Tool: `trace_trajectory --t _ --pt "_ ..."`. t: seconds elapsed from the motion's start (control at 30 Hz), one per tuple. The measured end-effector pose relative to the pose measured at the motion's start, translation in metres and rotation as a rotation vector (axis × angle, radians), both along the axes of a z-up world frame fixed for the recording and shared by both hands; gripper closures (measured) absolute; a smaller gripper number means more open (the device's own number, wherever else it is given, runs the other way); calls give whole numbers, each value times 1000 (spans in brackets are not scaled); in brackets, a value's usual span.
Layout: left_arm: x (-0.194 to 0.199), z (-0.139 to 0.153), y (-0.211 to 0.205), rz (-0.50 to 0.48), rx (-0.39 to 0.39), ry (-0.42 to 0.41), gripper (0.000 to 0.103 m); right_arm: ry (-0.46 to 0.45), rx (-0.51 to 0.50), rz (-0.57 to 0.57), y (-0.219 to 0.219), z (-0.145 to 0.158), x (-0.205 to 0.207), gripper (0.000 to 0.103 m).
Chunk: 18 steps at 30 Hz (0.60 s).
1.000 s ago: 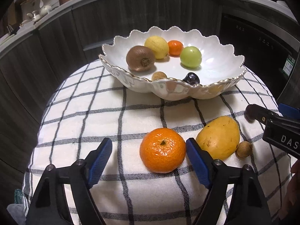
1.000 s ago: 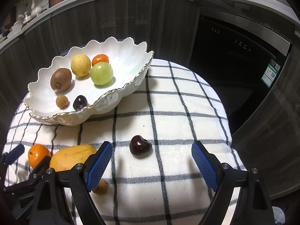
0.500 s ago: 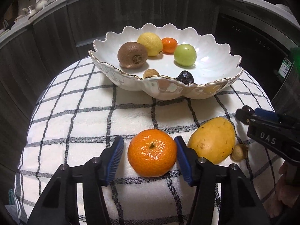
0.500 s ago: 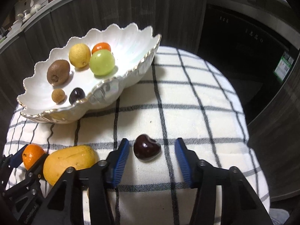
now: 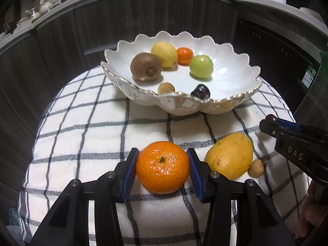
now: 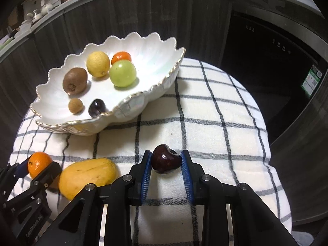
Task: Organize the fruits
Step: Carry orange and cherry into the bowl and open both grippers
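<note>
The left gripper is clamping the mandarin between both blue pads, the fruit sitting on the checked cloth beside the mango. The right gripper is pinching the dark cherry, pads touching both sides, in front of the scalloped bowl.

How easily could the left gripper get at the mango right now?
Probably not yet: the left gripper is shut on the big orange. The mango lies just right of it, uncovered on the checked cloth, so it looks reachable once the orange is placed.
</note>
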<state>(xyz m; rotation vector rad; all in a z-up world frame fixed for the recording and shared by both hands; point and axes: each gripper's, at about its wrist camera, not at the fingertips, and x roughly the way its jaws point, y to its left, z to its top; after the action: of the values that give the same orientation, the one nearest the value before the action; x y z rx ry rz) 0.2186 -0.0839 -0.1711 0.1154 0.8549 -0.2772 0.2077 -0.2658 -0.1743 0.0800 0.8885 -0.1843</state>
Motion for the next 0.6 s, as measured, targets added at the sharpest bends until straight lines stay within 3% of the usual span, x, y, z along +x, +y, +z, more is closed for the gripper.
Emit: trace_trajectory --t 0.6 --pt "-7 53 6 6 -21 -104 57 -106 -14 21 10 58 -12 73"
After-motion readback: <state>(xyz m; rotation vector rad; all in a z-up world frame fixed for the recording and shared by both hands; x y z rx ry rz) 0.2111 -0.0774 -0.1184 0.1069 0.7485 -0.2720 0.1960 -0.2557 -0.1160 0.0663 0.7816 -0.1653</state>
